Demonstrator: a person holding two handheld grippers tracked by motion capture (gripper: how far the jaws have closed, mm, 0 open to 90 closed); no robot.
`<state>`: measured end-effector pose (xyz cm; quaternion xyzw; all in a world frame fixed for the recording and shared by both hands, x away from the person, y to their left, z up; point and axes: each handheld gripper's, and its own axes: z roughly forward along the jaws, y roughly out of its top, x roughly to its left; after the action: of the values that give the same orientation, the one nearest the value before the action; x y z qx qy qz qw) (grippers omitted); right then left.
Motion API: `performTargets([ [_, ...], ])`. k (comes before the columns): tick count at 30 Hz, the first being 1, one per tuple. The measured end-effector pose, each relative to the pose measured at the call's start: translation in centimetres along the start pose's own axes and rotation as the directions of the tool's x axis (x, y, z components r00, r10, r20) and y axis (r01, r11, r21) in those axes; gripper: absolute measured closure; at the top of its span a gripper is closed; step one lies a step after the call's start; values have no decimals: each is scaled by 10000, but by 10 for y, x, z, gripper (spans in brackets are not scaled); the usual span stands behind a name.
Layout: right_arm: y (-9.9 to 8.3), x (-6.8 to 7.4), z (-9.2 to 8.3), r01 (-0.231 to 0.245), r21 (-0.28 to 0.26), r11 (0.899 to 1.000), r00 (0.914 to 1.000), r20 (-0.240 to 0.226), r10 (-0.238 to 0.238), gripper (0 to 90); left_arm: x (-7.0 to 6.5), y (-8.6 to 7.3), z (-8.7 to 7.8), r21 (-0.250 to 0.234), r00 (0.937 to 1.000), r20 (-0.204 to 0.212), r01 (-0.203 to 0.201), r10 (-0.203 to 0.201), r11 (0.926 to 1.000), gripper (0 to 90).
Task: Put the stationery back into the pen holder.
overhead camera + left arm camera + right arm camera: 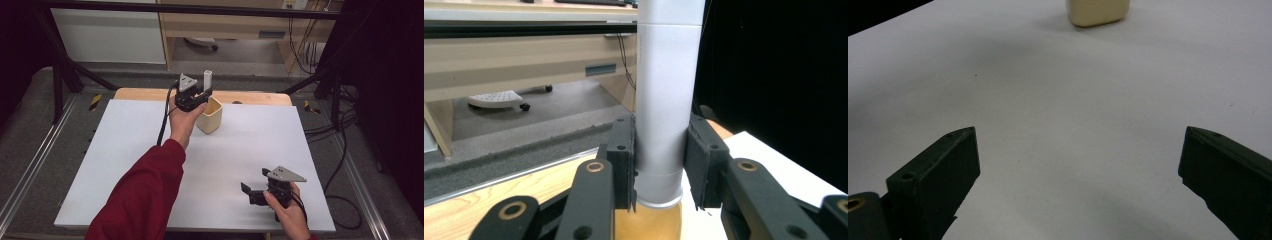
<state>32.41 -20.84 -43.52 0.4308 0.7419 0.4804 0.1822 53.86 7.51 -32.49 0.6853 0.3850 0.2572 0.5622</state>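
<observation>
White and upright, one tube point(667, 100) is clamped between the two black pads point(624, 160) of the left gripper point(194, 96), each pad pressed flat against one side of it. From the high view the tube's top point(208, 77) is seen standing above the gripper, directly over one cream container point(210, 116) that stands on the far part of the white table point(125, 165). In the left gripper view, the tube's lower end is seen just above the container's yellowish rim point(649, 220); whether the two touch cannot be told. The left gripper is held by one hand point(182, 120) with a red sleeve point(145, 200) behind it.

One second gripper, the right gripper point(257, 192), is held near the table's near edge, well apart from the container. Its two jaws are seen spread wide in the right gripper view, with bare table surface between them and nothing gripped. The container's base point(1098, 12) is seen far ahead of them.

Two grippers, one tube and one container are counted.
</observation>
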Motion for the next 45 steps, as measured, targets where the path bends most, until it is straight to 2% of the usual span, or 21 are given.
performTargets([
  [8,0,0,1,50,76,10000,10000,-30,-49,32,-3,-5,6,155,9997,156,177,-179,9997,677],
  [18,1,3,1,232,-61,9997,9995,-204,-233,33,-2,-16,12,339,9998,61,185,-188,9993,677],
  [34,0,2,1,170,-68,9998,9997,-166,-172,33,-1,-28,21,568,9991,92,401,-407,9976,677],
  [45,1,2,1,115,-71,9999,9997,-219,-116,31,0,-39,27,970,9992,-135,375,-363,9946,677],
])
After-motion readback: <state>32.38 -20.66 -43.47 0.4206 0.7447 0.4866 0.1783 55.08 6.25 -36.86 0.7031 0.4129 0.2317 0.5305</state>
